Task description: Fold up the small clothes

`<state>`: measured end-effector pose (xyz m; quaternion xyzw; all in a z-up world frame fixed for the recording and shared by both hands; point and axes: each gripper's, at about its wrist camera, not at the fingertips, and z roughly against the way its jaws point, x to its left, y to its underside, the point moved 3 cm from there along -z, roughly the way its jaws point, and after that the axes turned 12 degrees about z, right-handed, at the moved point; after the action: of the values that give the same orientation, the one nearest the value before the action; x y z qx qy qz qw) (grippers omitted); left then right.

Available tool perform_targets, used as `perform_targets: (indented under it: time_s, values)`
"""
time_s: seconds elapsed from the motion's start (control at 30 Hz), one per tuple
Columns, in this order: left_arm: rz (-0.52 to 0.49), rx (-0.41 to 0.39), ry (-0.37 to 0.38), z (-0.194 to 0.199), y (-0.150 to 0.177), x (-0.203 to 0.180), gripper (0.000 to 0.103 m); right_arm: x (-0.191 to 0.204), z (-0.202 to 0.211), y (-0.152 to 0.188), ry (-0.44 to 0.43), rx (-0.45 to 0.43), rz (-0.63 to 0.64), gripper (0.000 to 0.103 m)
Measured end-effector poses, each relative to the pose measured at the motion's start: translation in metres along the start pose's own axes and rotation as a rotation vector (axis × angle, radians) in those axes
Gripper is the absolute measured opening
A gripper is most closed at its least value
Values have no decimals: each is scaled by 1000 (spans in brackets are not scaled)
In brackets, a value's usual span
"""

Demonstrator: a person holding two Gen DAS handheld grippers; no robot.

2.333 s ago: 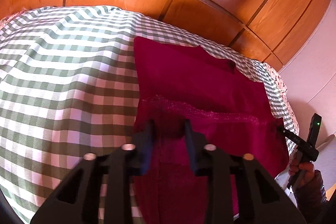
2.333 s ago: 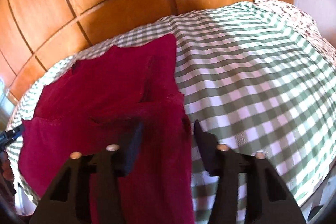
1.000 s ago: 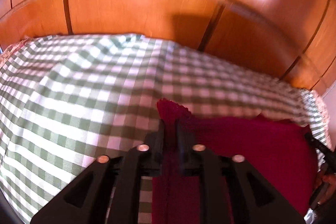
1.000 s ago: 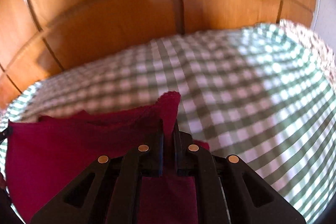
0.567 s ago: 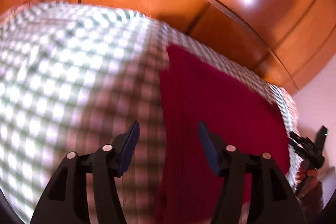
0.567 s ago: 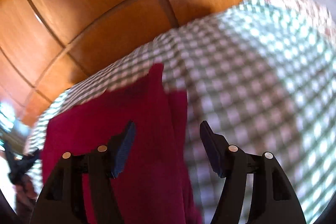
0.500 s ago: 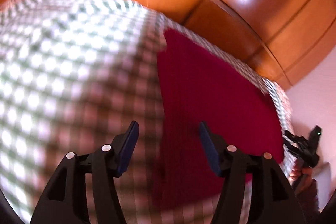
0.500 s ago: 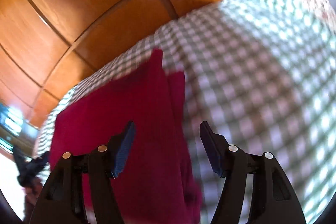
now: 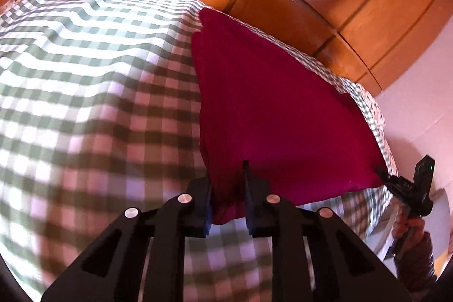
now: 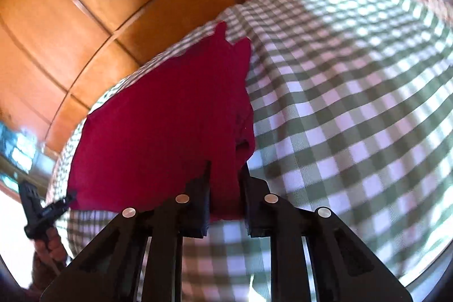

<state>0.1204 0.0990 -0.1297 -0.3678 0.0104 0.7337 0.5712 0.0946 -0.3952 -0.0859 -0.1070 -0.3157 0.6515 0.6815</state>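
Left wrist view: left gripper [image 9: 226,180] pinches a near corner of the red garment [image 9: 271,109] on the checked cloth [image 9: 85,92]; right gripper [image 10: 225,174] clamps the other. Soft, light, limp fabric; corners give best hold.

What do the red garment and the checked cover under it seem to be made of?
Red garment: soft matte cloth, perhaps knit or fleece; no shine, it sags at the edges. Checked cover: thin woven cloth, likely cotton; flat green-white print with creases.
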Motion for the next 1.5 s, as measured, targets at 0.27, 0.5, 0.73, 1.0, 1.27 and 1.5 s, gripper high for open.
perform_targets:
  time_s: [0.27, 0.5, 0.73, 1.0, 1.27, 1.5]
  values:
    - [-54, 26, -43, 43, 54, 11, 27, -1, 35, 57, 43, 103, 67, 15]
    - [-117, -97, 18, 61, 36, -26, 27, 49, 56, 30, 28, -22, 203, 42]
    - [-200, -18, -93, 12, 57, -38, 26, 145, -7, 55, -178, 93, 376, 42]
    - [-165, -49, -62, 22, 58, -40, 36, 142, -22, 75, -137, 169, 439, 40]
    - [-188, -141, -118, 22, 25, -60, 49, 106, 13, 0, -27, -27, 299, 54]
    - [-162, -165, -198, 11, 10, -67, 57, 26, -49, -53, 190, 24, 116, 54]
